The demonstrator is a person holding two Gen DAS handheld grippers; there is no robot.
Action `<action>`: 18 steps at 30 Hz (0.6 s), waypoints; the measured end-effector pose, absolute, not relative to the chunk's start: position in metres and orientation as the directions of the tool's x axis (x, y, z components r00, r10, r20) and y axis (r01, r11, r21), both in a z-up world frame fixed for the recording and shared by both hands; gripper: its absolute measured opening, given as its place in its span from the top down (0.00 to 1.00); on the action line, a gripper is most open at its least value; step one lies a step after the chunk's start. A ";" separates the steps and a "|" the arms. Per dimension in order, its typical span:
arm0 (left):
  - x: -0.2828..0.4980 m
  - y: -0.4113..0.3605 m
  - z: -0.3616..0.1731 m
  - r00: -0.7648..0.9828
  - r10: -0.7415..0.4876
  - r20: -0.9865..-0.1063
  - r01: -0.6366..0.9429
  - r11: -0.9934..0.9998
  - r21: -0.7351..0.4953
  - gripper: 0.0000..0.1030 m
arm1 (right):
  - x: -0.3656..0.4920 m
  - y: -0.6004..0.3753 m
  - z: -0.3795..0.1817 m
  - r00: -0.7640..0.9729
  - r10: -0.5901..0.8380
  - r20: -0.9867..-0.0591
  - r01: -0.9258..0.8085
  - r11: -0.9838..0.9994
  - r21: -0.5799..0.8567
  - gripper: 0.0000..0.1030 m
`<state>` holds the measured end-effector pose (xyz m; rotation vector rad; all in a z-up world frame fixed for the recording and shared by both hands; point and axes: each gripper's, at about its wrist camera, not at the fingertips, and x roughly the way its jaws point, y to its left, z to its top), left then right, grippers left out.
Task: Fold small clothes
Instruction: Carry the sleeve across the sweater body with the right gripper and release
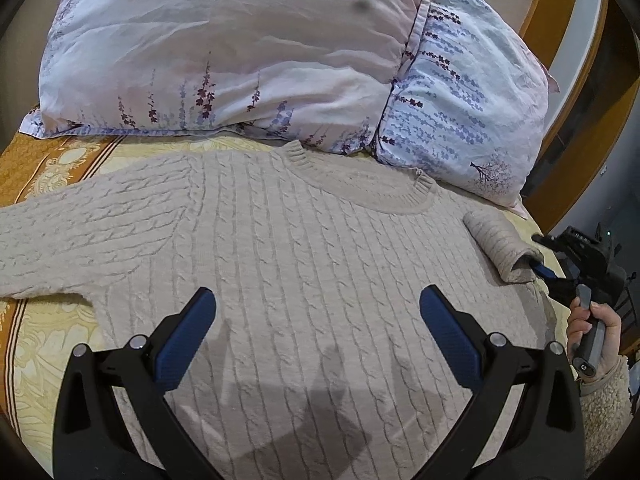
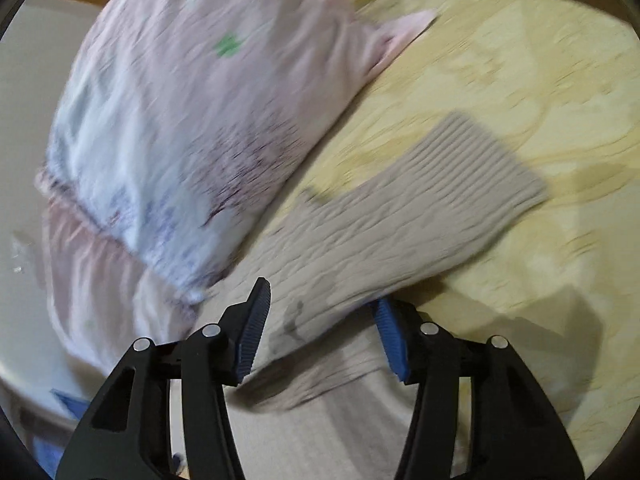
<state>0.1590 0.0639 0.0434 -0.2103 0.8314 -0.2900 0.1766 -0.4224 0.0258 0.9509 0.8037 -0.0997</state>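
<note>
A bed covered by a yellow bedspread (image 1: 52, 344) with a pale damask pattern and an orange striped border fills most of both views. At its head lie two pillows: a pale pink one (image 1: 224, 52) printed with purple flower sprigs and a green clover, and just beside it a white one (image 1: 460, 108) with blue and purple sprigs. Beyond the white pillow curves a wooden headboard (image 1: 560, 40), orange-brown, with a pale wall behind it.

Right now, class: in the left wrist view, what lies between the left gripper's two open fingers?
Only the beige cable-knit sweater, spread flat on the bed under the left gripper; the fingers' shadows fall on it. Nothing else shows there.
</note>
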 end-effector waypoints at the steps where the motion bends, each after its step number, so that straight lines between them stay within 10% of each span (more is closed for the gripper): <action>1: 0.160 0.066 0.044 0.639 -0.338 -0.692 0.171 0.938 -0.300 0.02 | 0.174 -0.425 0.027 0.708 0.222 -0.671 0.436 0.609 0.662 0.49; 12: 0.182 0.070 0.049 0.609 -0.395 -0.688 0.172 0.912 -0.371 0.02 | 0.175 -0.441 0.027 0.686 0.028 -0.727 0.517 0.685 0.514 0.89; 18: 0.197 0.090 0.047 0.595 -0.501 -0.629 0.151 0.838 -0.525 0.02 | 0.183 -0.388 0.089 0.806 -0.018 -0.592 0.307 0.867 0.392 0.91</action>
